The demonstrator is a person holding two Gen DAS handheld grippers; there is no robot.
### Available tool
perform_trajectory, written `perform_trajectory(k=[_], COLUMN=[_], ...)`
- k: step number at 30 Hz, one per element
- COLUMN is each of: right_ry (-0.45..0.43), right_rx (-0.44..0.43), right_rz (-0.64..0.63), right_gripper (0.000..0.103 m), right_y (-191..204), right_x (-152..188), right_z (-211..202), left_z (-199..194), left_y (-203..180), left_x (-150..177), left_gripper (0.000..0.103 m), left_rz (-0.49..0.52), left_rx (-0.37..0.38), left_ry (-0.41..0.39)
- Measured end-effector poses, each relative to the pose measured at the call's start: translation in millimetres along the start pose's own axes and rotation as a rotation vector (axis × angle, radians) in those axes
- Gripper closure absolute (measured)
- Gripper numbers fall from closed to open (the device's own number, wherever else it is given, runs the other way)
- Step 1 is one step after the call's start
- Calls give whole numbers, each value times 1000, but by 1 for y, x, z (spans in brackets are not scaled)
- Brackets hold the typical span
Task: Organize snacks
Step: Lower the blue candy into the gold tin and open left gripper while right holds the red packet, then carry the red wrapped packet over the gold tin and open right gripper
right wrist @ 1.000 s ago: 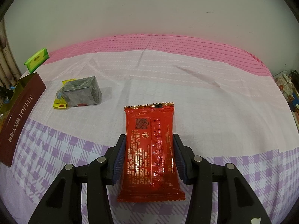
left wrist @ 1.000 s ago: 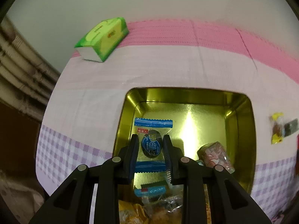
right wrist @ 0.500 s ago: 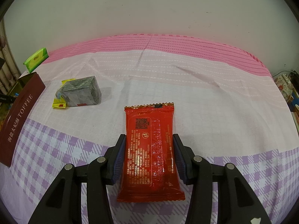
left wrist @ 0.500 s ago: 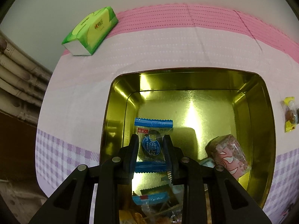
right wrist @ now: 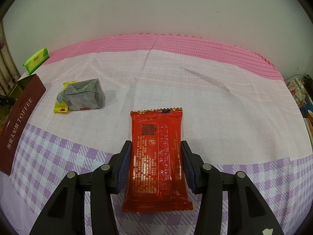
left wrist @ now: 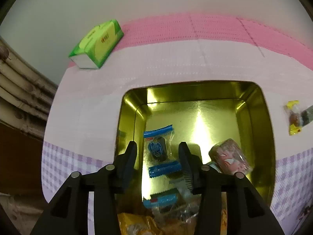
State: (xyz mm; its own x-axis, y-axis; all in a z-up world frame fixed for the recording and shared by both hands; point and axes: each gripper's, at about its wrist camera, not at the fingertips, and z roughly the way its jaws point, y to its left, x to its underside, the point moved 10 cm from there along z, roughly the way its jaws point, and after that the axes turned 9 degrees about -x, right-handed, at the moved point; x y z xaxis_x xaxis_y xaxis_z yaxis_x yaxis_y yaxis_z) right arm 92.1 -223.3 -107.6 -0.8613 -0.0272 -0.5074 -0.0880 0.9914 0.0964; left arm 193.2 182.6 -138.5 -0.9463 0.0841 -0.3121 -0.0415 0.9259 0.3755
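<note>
Left gripper (left wrist: 157,155): jaws spread apart, holding nothing, poised over the gold tin (left wrist: 254,96).
Blue-wrapped candy (left wrist: 157,148): lies on the tin floor between the parted fingers, clear of both pads.
Pink wrapped sweet (left wrist: 228,156): at the tin's right side, its near edge cut off by the right finger.
Near end of tin: a heap of wrappers, partly hidden behind the gripper body and hard to tell apart.
Right gripper (right wrist: 155,160): clamped on the red packet (right wrist: 156,152), both pads pressed against its long edges.
Table (right wrist: 215,98): grey foil block (right wrist: 86,96) far left with a yellow wrapper (right wrist: 60,108) half tucked beneath.
Lid (right wrist: 19,121): maroon, marked TOFFEE, cut off at the left frame edge.
Green tissue pack (left wrist: 97,45): far left corner.
</note>
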Motion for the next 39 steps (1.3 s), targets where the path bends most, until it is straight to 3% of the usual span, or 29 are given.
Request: perform_trajectory(k=[13,28,33,39], right_ry=[77,89,54,29], right_rx=[9,53,-2,-119], right_rz=[21,95,113,56], right_gripper=[57,63,63,63], right_y=[0,18,46,121], right_x=[-8,-9,-20,-43], right_z=[6,-2,-20,-34], left_z=[-59,-73,-69,-60], left_y=[19,91,113,132], left_x=[27,84,100,121], left_gripper=[40,30,28,26], left_rz=[-55,-252,-333,-398], left_rx=[17,-84,-95,-112], left_ry=[-118,-141,-130,-100])
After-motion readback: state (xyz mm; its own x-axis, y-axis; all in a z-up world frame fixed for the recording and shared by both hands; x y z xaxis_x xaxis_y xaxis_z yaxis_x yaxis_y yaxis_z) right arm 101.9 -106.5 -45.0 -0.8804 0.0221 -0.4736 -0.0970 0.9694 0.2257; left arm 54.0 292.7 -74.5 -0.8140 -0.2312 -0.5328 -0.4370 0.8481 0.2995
